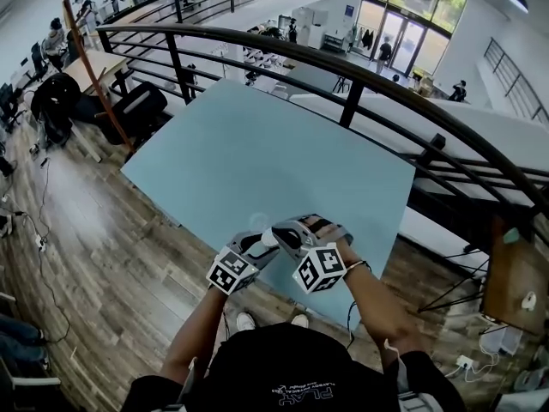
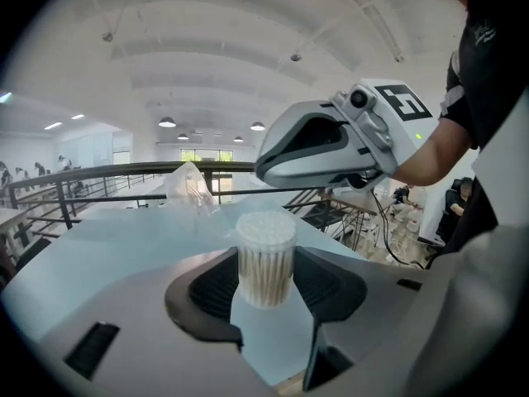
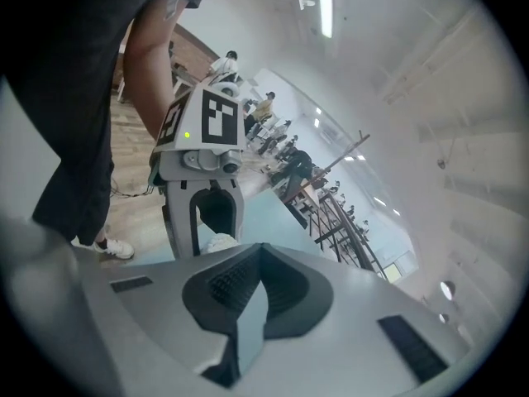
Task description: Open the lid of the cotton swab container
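Observation:
The cotton swab container (image 2: 266, 263) is a clear cylinder packed with white swabs, standing upright on the light blue table (image 1: 257, 153). My left gripper (image 2: 266, 286) has its ribbed pads (image 2: 213, 286) against the cylinder's two sides. The swabs' white tops (image 3: 220, 242) show between that gripper's jaws (image 3: 207, 222) in the right gripper view. My right gripper (image 2: 263, 170) hangs just above and beyond the container, tip close to its top; it is shut with nothing seen between its jaws (image 3: 248, 292). In the head view both grippers (image 1: 262, 243) (image 1: 287, 230) meet near the table's front edge and hide the container.
A clear crinkled plastic piece (image 2: 190, 187) lies on the table just beyond the container, seen faintly in the head view (image 1: 257, 221). A black railing (image 1: 343, 67) runs behind the table. Wooden floor (image 1: 111, 256) lies left of and below the table's front edge.

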A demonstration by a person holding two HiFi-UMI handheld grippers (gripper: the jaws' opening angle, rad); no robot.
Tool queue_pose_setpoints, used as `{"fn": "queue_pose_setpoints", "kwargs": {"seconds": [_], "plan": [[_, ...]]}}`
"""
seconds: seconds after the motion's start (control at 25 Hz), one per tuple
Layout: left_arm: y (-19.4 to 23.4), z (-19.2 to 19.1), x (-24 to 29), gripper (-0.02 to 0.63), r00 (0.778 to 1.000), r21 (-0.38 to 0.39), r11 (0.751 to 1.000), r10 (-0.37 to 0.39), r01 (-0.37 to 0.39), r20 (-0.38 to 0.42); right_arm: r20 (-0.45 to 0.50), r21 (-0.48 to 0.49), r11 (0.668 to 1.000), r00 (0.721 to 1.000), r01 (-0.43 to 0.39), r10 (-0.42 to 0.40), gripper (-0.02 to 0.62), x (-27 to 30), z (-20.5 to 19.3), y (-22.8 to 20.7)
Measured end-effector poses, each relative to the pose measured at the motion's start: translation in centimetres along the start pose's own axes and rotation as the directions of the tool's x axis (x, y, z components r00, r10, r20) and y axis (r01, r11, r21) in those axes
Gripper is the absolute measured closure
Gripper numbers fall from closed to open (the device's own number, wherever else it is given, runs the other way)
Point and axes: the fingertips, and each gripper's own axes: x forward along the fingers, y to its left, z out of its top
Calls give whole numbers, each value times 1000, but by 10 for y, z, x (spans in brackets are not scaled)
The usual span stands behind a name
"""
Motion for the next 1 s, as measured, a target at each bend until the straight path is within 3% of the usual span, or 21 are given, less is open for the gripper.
{"fn": "queue_pose_setpoints", "kwargs": {"seconds": [0.12, 0.24, 0.36, 0.52, 0.8, 0.88, 1.0], "plan": [[16, 2, -3, 387, 998, -40, 997, 60, -59, 21, 28, 171, 981, 995, 91, -97, 578, -10, -7, -11], [29, 5, -8, 387, 991, -67, 990, 130, -127, 39, 26, 346, 923, 982, 168, -188, 578, -21, -17, -22], [39, 7, -13, 385, 980, -81, 979, 193, -189, 50, 23, 502, 834, 961, 227, -275, 578, -29, -27, -30], [51, 7, -19, 385, 958, -99, 956, 282, -277, 47, 45, 687, 683, 924, 246, -379, 578, -38, -32, -32], [55, 11, -25, 383, 928, -110, 928, 365, -357, 73, -23, 805, 513, 881, 297, -473, 578, -51, -59, -23], [55, 12, -27, 382, 923, -116, 924, 374, -364, 85, -41, 817, 485, 870, 312, -491, 578, -58, -65, -20], [56, 14, -31, 382, 919, -122, 921, 383, -370, 98, -76, 809, 472, 859, 349, -506, 578, -66, -75, -18]]}}
